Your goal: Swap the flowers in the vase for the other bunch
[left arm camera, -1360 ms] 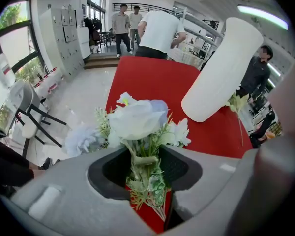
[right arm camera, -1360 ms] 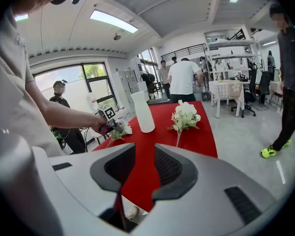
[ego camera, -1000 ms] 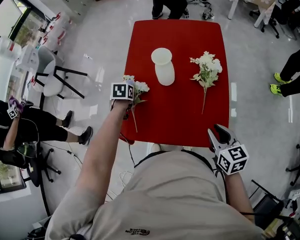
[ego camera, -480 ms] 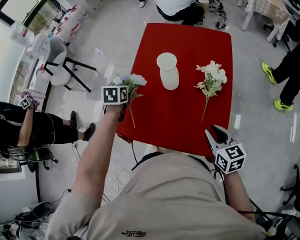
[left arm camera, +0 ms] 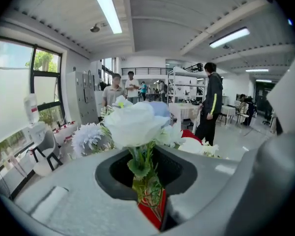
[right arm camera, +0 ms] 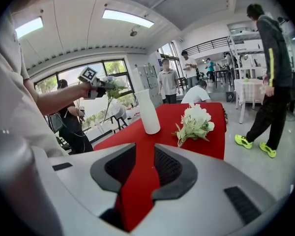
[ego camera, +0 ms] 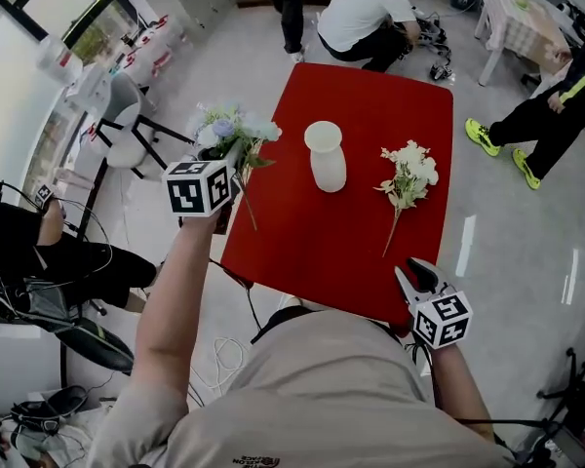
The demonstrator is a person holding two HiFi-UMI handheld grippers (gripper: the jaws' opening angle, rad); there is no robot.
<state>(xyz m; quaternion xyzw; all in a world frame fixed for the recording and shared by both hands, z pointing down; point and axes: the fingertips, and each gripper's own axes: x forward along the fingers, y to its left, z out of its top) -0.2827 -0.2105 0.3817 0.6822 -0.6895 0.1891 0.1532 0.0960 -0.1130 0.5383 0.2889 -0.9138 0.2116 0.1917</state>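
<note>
1. Head view: the left gripper (ego camera: 226, 170) is pinching a bunch (ego camera: 232, 128) by its stems, up in the air over the left edge of the red table (ego camera: 302, 252). The vase (ego camera: 327, 156) stands empty mid-table. The other bunch (ego camera: 409, 175) lies flat near it on the right. The right gripper (ego camera: 416, 279) hangs by the near edge.
2. Left gripper view: jaws nearly together on the green stems (left arm camera: 147, 186), white rose (left arm camera: 135, 124) on top. My guess is this bunch goes in next, so tip the stems down and line them up with that narrow mouth.
3. Right gripper view: jaws spread, nothing in them. Busy open room, people (right arm camera: 168, 80) standing about, big windows (right arm camera: 115, 70).
</note>
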